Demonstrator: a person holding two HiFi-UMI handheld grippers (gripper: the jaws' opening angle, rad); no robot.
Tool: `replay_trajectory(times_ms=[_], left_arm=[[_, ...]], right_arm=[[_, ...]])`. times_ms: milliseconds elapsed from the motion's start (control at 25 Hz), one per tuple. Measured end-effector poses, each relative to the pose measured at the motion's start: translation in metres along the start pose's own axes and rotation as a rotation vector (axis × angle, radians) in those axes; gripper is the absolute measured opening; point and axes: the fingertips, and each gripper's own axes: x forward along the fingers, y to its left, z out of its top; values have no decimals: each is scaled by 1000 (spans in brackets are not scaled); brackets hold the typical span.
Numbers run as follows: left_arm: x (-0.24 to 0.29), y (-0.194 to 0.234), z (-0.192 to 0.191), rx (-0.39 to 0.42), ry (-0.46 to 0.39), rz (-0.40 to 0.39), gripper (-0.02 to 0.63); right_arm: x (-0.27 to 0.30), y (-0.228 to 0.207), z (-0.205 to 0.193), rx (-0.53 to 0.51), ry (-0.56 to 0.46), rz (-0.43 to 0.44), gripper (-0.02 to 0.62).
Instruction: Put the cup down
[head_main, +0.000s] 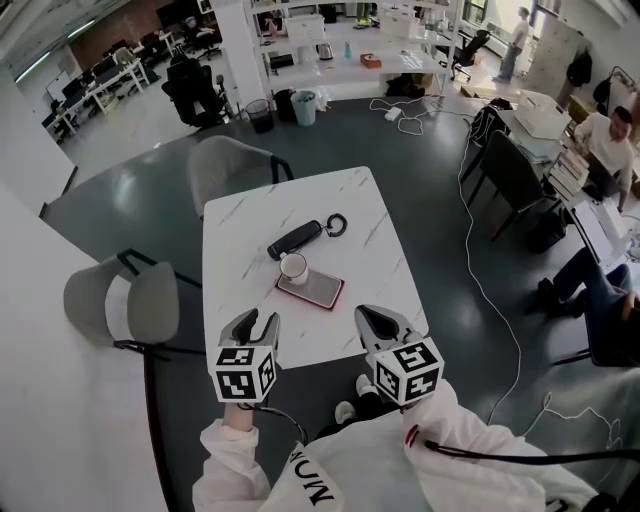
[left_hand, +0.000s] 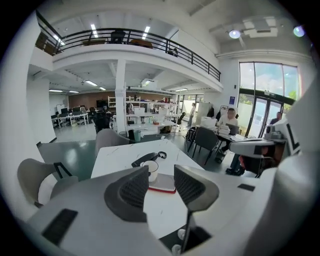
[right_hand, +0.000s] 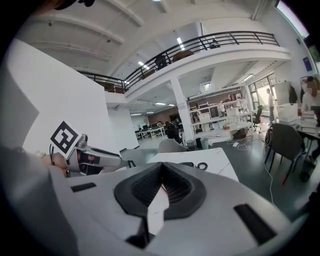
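A white cup (head_main: 294, 267) stands upright on the white marble table (head_main: 240, 230), at the far-left corner of a flat red-edged pad (head_main: 313, 290). Whether it rests on the pad or just beside it I cannot tell. My left gripper (head_main: 258, 325) hovers over the table's near edge, open and empty. In the left gripper view the cup (left_hand: 150, 170) shows past the parted jaws of that gripper (left_hand: 161, 174). My right gripper (head_main: 381, 322) hangs at the near right, shut on nothing. Its jaws meet in the right gripper view (right_hand: 161, 169).
A black case with a ring (head_main: 300, 238) lies beyond the cup. Grey chairs stand at the left (head_main: 125, 300) and behind the table (head_main: 232, 170). Cables (head_main: 480, 270) trail over the floor to the right, where people sit at desks (head_main: 605, 150).
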Motion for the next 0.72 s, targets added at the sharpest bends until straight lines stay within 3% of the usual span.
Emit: replay_trajectory(times_ms=[360, 560, 720], left_arm=[[-61, -28, 12, -14, -172, -17, 138], [-77, -44, 11, 3, -214, -26, 137], [-83, -53, 12, -3, -245, -27, 100]], right_arm=[[-36, 33, 26, -4, -91, 20, 5], [-52, 44, 47, -23, -150, 33, 5], [-57, 45, 53, -37, -169, 40, 5]])
